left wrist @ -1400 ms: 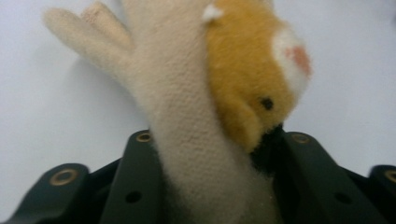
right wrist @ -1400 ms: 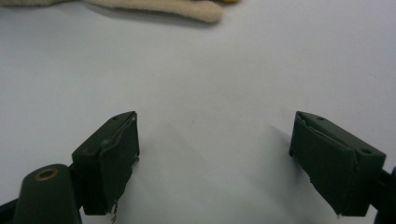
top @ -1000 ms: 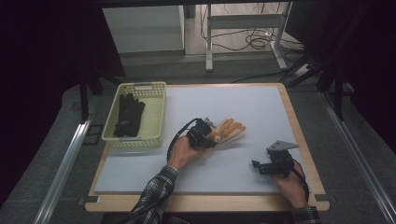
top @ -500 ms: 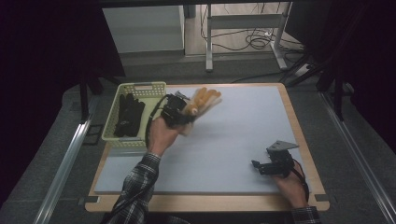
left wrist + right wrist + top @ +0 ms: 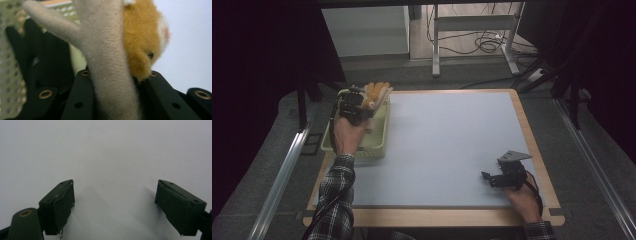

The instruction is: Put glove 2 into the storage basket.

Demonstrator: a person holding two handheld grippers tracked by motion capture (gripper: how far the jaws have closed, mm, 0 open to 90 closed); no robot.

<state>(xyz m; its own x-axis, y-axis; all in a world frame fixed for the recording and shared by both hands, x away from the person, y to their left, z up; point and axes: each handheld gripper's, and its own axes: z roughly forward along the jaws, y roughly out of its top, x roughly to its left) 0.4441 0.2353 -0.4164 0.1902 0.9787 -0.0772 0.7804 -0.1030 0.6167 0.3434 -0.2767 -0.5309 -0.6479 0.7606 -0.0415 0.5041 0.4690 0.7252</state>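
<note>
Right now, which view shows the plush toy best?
The left gripper view: the plush toy is close up, tan limb and orange fur clear, clamped between the left gripper jaws. The high view shows it small, above the basket. The right gripper view faces bare table.

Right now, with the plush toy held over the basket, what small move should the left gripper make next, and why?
Probably lower a little, then open. The left gripper is shut on the plush toy, which hangs above the far end of the basket, where a black glove already lies, so a short drop should land it inside.
</note>
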